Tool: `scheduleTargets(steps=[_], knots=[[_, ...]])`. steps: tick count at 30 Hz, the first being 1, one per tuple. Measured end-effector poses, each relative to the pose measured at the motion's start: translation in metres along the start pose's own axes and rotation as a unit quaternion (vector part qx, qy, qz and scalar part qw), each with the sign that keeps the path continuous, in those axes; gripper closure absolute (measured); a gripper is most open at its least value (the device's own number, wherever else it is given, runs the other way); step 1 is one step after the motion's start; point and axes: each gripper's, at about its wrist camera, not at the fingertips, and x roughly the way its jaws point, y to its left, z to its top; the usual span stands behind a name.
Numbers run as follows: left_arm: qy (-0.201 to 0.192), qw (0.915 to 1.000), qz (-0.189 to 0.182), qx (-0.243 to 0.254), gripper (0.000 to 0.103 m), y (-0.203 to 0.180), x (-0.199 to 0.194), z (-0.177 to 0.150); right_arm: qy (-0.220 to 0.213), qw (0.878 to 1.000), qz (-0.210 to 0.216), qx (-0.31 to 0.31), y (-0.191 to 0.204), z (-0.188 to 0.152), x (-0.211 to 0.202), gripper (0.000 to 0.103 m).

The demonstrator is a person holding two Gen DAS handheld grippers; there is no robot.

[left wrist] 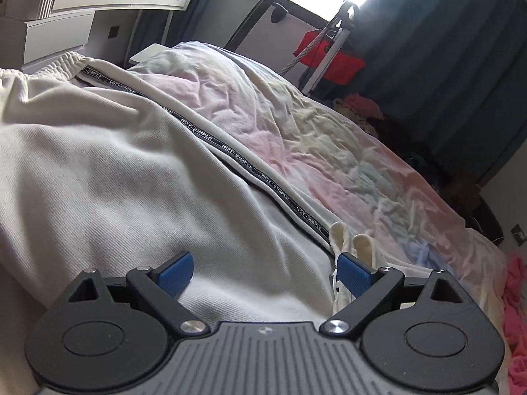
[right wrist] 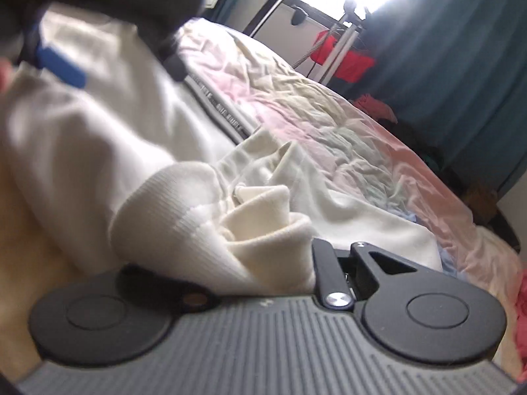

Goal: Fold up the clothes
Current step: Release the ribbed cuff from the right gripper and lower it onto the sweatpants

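Note:
White sweatpants with a black "NOT-SIMPLE" side stripe lie spread on a bed with a pastel sheet. My left gripper hovers just over the white fabric, open, its blue pads wide apart with nothing pinched between them. A cream drawstring end lies beside the right pad. In the right wrist view my right gripper is shut on the ribbed cuff of the sweatpants, and bunched cloth hides its pads. The left gripper's blue pad shows blurred at top left.
A white dresser stands beyond the bed's far left. Teal curtains and a bright window are behind. A red bag on a stand and a heap of clothes sit past the bed's far side. Pink cloth lies at right.

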Motion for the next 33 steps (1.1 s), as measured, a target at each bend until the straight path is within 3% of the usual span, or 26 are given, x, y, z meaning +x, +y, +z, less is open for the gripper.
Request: scheduleTargets(steps=[7,10,13,14,15,17,19,23,26,29,31,33], knots=[[-0.017,0.9996,-0.01,-0.019,0.008,0.004,-0.004,0.004,-0.049,0.998,0.014,0.033,0.007,0.024,-0.022,0.086],[-0.007,0.9991,-0.029,-0.032,0.008,0.008,-0.001,0.008,-0.028,0.999,0.023,0.035,0.019,0.022,-0.014,0.083],[-0.008,0.9989,-0.034,-0.031,0.008,0.01,-0.004,0.008,-0.017,0.996,0.053,0.064,0.01,0.026,-0.017,0.07],[-0.007,0.9989,-0.036,-0.028,0.008,0.01,-0.005,0.009,-0.008,0.994,0.073,0.083,0.004,0.029,-0.02,0.059],[-0.008,0.999,-0.037,-0.025,0.008,0.01,-0.007,0.01,0.001,0.99,0.095,0.103,-0.003,0.03,-0.023,0.04],[-0.012,0.9991,-0.034,-0.021,0.008,0.01,-0.01,0.011,0.015,0.974,0.155,0.168,-0.02,0.029,-0.032,0.017],[-0.007,0.9993,-0.032,-0.018,0.008,0.01,-0.012,0.011,0.032,0.953,0.218,0.207,-0.032,0.024,-0.043,0.016],[0.009,0.9993,-0.032,-0.017,0.011,0.014,-0.012,0.008,0.016,0.916,0.283,0.283,-0.063,0.017,-0.068,0.016],[0.019,0.9987,-0.041,-0.023,0.015,0.016,-0.013,0.004,-0.016,0.894,0.287,0.343,-0.094,0.014,-0.077,0.016],[0.025,0.9978,-0.058,-0.021,0.029,0.013,-0.013,0.003,-0.024,0.889,0.247,0.386,-0.13,0.031,-0.05,0.015],[0.02,0.9985,-0.051,-0.007,0.029,0.008,-0.012,0.002,-0.006,0.876,0.242,0.417,-0.141,0.048,-0.023,0.014],[0.019,0.999,-0.04,0.005,0.029,0.003,-0.008,-0.001,0.005,0.873,0.247,0.42,-0.139,0.069,0.009,0.018]])
